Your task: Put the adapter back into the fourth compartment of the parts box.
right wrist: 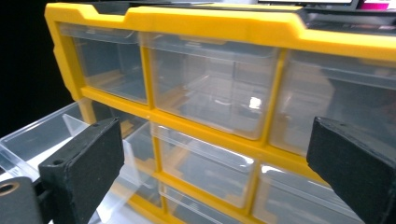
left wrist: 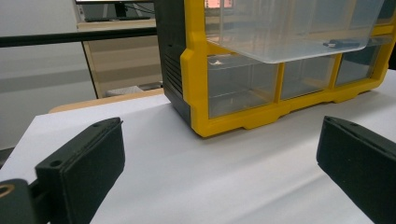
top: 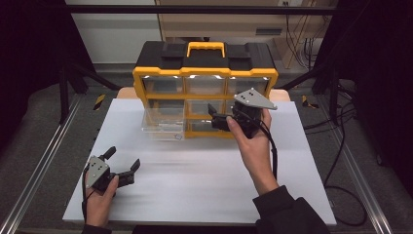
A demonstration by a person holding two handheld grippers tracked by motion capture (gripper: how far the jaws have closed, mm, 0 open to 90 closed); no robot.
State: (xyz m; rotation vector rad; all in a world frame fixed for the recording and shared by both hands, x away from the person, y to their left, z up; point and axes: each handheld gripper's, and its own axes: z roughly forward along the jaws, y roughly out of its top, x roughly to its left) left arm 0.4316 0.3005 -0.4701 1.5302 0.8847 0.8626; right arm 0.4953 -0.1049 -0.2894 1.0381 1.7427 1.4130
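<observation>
Drawer cabinet [top: 204, 87]: set at the table's [top: 195, 170] far edge, one clear drawer [top: 163, 124] pulled out.
Right tongs [top: 213, 115]: held wide open before the drawers, nothing gripped.
Left tongs [top: 122, 160]: held wide open, empty, over the table.

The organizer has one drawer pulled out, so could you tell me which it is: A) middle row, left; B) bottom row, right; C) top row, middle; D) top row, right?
A: in the high view the clear drawer juts out over the table from the left of the organizer's middle row, while the other drawers sit flush.
</observation>
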